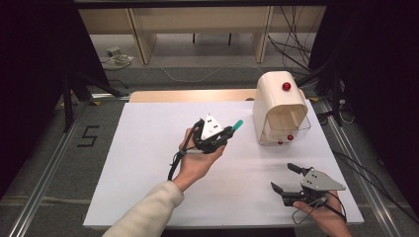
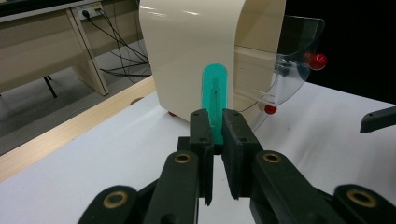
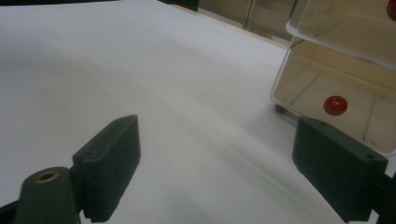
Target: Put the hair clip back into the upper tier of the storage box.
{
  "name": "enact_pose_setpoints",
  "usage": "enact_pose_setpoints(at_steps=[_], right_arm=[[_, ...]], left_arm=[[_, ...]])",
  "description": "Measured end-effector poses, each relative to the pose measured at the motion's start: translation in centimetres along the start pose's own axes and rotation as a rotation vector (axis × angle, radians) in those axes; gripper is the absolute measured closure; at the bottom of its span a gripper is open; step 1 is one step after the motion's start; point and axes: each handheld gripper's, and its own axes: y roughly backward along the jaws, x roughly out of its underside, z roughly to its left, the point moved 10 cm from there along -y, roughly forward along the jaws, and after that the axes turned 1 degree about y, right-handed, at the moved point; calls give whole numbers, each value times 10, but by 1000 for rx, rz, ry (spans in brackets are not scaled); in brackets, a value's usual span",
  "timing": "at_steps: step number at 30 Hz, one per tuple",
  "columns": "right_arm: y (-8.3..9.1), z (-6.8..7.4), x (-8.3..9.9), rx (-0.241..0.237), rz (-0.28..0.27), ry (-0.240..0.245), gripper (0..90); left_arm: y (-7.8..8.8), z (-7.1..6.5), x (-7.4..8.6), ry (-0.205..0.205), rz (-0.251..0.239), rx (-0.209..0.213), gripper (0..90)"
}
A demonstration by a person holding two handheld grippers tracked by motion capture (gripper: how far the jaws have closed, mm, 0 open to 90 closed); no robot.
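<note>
My left gripper (image 1: 228,131) is held above the middle of the white table (image 1: 148,163), shut on a flat teal stick (image 1: 237,125) that points toward a cream box (image 1: 277,96). In the left gripper view the teal stick (image 2: 215,95) stands upright between the pads of the left gripper (image 2: 215,122), with the cream box (image 2: 191,51) close behind it. A clear flap (image 2: 294,51) with a red knob (image 2: 318,60) hangs on the box's open side. My right gripper (image 1: 283,177) rests at the table's front right, open with nothing between its fingers. From the right gripper (image 3: 224,154), the box's clear front (image 3: 336,84) and a red knob (image 3: 335,105) show at the right.
A wooden strip (image 1: 192,95) runs along the table's far edge. Behind it are wooden furniture legs (image 1: 141,42) and cables (image 1: 291,49) on the floor. A black "5" (image 1: 89,136) marks the floor at left. Metal rails (image 1: 44,173) flank the table.
</note>
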Motion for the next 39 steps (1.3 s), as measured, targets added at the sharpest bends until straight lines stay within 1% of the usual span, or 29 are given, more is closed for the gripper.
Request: enact_pose_setpoints(at_steps=[6,8,12,13,14,18,19,22,33,38,39], right_arm=[[0,0,0,-1,1,0,163],[0,0,0,-1,1,0,163],[0,0,0,0,1,0,163],[0,0,0,0,1,0,163],[0,0,0,0,-1,0,163],[0,0,0,0,1,0,163],[0,0,0,0,1,0,163],[0,0,0,0,1,0,163],[0,0,0,1,0,0,163],[0,0,0,1,0,0,163],[0,0,0,1,0,0,163]], left_arm=[[-1,-1,-1,3,-3,2,826],[-2,-2,-1,-6,2,6,826],[-4,-5,-4,-4,-2,12,826],[-5,-5,-4,-9,1,14,826],[-6,-6,-5,-3,-2,17,826],[-9,-9,-7,-2,-4,23,826],[-9,-9,-7,-10,0,26,826],[-11,-12,-9,-10,-6,27,827],[-14,-14,-12,-19,-3,34,826],[-17,-16,-12,-13,-4,37,826],[-17,-16,-13,-18,-3,37,826]])
